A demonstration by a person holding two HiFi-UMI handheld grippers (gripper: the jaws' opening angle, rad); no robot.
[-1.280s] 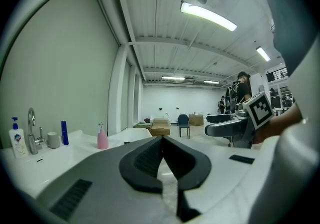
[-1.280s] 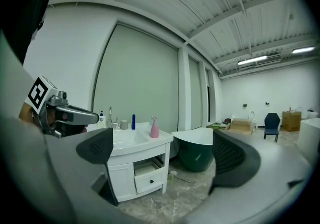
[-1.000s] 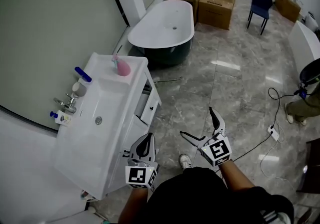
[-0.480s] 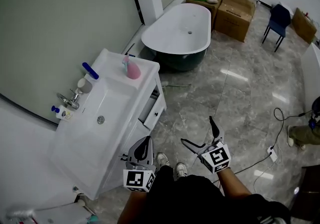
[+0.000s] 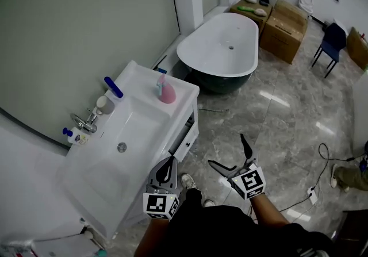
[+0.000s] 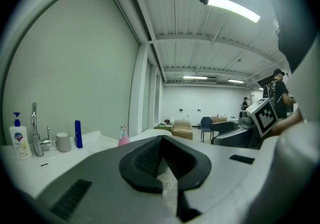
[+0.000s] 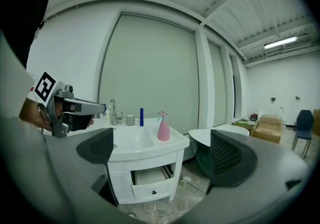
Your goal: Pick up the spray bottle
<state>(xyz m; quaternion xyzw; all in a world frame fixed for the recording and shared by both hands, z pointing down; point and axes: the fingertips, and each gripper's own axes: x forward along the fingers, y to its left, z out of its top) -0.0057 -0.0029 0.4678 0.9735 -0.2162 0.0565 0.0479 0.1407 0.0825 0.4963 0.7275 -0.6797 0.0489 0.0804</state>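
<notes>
Vanity top [image 5: 146, 80] — pink spray btl [image 5: 166, 92], cup [image 5: 103, 104], blue btl [image 5: 113, 87], soap [image 5: 72, 135]

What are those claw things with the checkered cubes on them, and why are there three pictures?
Those are two hand-held grabbers, each with two jaws. A person holds one in each hand, and the checkered cubes are part of them. One picture comes from a camera on the person's head, looking down: the left gripper shows at its left and the right gripper beside it. The other two pictures come from small cameras riding on each gripper. The left one's jaws are together, the right one's are apart, and neither holds anything. On the white sink cabinet stand a pink plastic spray bottle, a tall blue bottle, a grey cup and a white soap pump bottle by the silver tap. The grippers have not reached the spray bottle yet.
</notes>
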